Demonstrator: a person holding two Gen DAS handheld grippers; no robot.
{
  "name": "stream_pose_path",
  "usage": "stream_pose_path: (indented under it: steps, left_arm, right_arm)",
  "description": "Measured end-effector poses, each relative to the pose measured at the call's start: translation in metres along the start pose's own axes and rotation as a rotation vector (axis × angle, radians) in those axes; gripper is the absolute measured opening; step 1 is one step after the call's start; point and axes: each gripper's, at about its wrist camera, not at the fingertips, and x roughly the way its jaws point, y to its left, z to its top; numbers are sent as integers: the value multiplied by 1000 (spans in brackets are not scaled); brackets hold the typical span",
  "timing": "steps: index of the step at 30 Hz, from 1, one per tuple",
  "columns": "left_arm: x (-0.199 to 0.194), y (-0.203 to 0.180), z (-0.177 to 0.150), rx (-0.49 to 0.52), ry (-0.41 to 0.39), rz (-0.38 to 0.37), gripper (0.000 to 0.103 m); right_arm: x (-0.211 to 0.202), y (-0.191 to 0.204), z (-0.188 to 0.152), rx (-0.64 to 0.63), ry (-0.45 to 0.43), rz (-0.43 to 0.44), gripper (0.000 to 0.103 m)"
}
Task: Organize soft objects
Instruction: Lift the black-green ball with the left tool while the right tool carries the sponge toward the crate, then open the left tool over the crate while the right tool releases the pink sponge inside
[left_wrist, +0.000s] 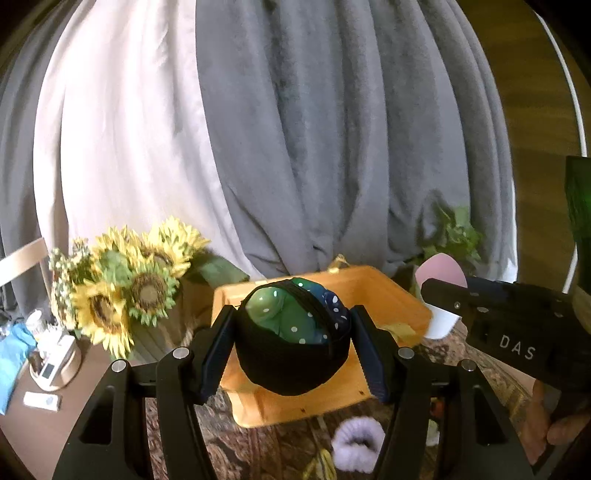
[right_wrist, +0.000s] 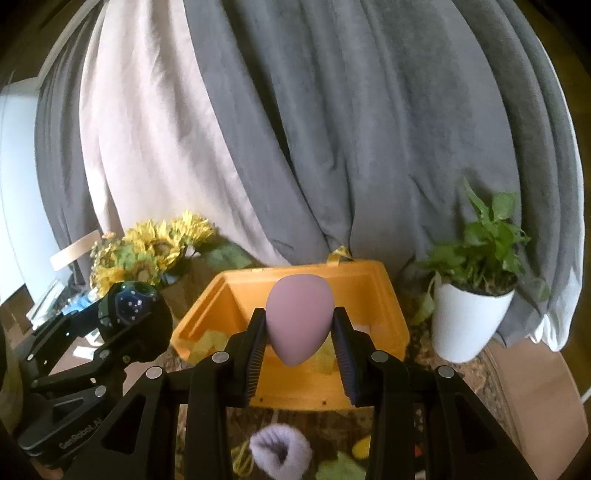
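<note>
My left gripper (left_wrist: 293, 343) is shut on a black round pouch (left_wrist: 291, 365) stuffed with green and blue dotted cloth, held above the orange box (left_wrist: 388, 299). The pouch (right_wrist: 135, 321) also shows at the left of the right wrist view. My right gripper (right_wrist: 300, 332) is shut on a pink egg-shaped sponge (right_wrist: 299, 317), held over the same orange box (right_wrist: 369, 288). The sponge tip (left_wrist: 441, 271) shows at the right in the left wrist view. A fluffy lilac scrunchie (left_wrist: 356, 445) lies on the patterned table before the box; it also shows in the right wrist view (right_wrist: 280, 452).
Sunflowers (left_wrist: 125, 280) stand left of the box, a potted green plant in a white pot (right_wrist: 467, 317) right of it. Grey and white curtains hang behind. A small tray of items (left_wrist: 55, 363) sits far left. Yellow and green soft bits (right_wrist: 340, 467) lie near the scrunchie.
</note>
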Motion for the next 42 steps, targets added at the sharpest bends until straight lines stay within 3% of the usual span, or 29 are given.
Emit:
stream_pose_path:
  steps: [13,20,35,38,40,42]
  left_arm:
    - [68,21,19,19,55,36,62]
    - [110,25,19,19,126,73,62]
    - [190,27,18,46,303,68,63]
    - [197,25,17,42,322,65,66]
    - [198,25,18,44,317,76,77]
    - [196,25,20,46,310,81,77]
  right_arm:
    - [66,-7,23,-18,71,-24,37]
    - [111,-15,28,-1,167,-29,37]
    - [193,-37,25,74,407,-7,39]
    - [201,-40,24,83,437,-4,50]
    - [200,-43,25,86,435,-13,54]
    - [201,-44,26,84,439,-25,57]
